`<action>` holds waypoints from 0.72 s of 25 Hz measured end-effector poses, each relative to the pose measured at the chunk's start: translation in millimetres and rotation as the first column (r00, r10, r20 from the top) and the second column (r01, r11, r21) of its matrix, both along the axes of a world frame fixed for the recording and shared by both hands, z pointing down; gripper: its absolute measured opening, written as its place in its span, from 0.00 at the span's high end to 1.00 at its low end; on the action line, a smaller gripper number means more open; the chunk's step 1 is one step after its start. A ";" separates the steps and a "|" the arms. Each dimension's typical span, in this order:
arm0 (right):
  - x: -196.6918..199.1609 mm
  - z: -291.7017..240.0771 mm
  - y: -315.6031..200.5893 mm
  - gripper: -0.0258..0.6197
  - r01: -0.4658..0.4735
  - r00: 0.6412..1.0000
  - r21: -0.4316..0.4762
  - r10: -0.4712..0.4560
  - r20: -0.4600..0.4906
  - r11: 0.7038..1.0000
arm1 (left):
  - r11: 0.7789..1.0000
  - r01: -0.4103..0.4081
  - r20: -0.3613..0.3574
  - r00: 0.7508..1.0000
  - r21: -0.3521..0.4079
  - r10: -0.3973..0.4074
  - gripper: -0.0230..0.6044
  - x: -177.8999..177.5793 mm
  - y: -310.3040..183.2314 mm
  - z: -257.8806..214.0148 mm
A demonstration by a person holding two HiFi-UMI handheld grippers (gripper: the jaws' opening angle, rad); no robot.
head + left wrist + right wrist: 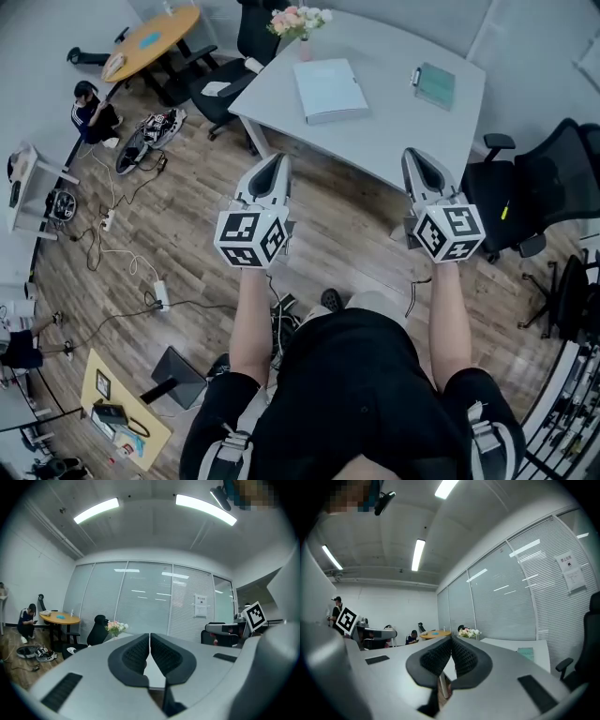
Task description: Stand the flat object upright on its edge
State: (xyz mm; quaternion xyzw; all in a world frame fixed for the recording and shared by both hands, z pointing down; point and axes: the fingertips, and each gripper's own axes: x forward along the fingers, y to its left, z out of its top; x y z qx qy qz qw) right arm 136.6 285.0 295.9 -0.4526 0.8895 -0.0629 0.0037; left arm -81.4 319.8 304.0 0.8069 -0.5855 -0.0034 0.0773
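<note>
A: Left claw [277, 161], right claw [413, 155]: state?
B: Both pressed together, nothing between them, held near side of the table [394, 122]. Pale book [330, 89] lies flat, far centre; green notebook [435, 85] to its right.

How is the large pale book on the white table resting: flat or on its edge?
Flat. The head view shows the pale book resting broad cover up on the white table.

Office: desk [394, 112], swivel chairs [553, 178], seemingly glass partitions [140, 602].
</note>
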 end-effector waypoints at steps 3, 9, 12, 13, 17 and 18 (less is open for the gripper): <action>3.0 5.9 3.3 0.93 -0.012 1.000 -0.014 0.012 -0.010 1.000 | 1.000 -0.007 -0.011 1.000 -0.004 0.007 0.92 2.2 1.5 2.8; -6.1 22.1 4.1 0.92 0.012 1.000 -0.042 -0.013 -0.009 0.999 | 0.999 -0.027 -0.016 1.000 -0.040 0.026 0.92 3.2 2.2 26.4; -12.7 27.4 -4.1 0.88 0.044 0.999 -0.052 -0.045 -0.016 0.998 | 0.998 -0.017 -0.023 1.000 -0.054 0.016 0.92 2.6 -6.2 33.9; -14.4 28.8 -9.7 0.87 0.050 0.999 -0.056 -0.051 -0.015 0.997 | 0.998 -0.016 -0.019 1.000 -0.056 0.015 0.92 2.2 -10.3 34.9; -29.0 35.2 -36.0 0.84 0.084 0.996 -0.075 -0.084 -0.003 0.994 | 0.998 0.007 -0.008 1.000 -0.059 -0.007 0.92 -9.3 -31.9 37.3; -33.7 36.0 -42.5 0.81 0.094 0.995 -0.078 -0.095 -0.006 0.993 | 0.998 0.014 -0.010 1.000 -0.059 -0.015 0.92 -13.3 -38.1 37.2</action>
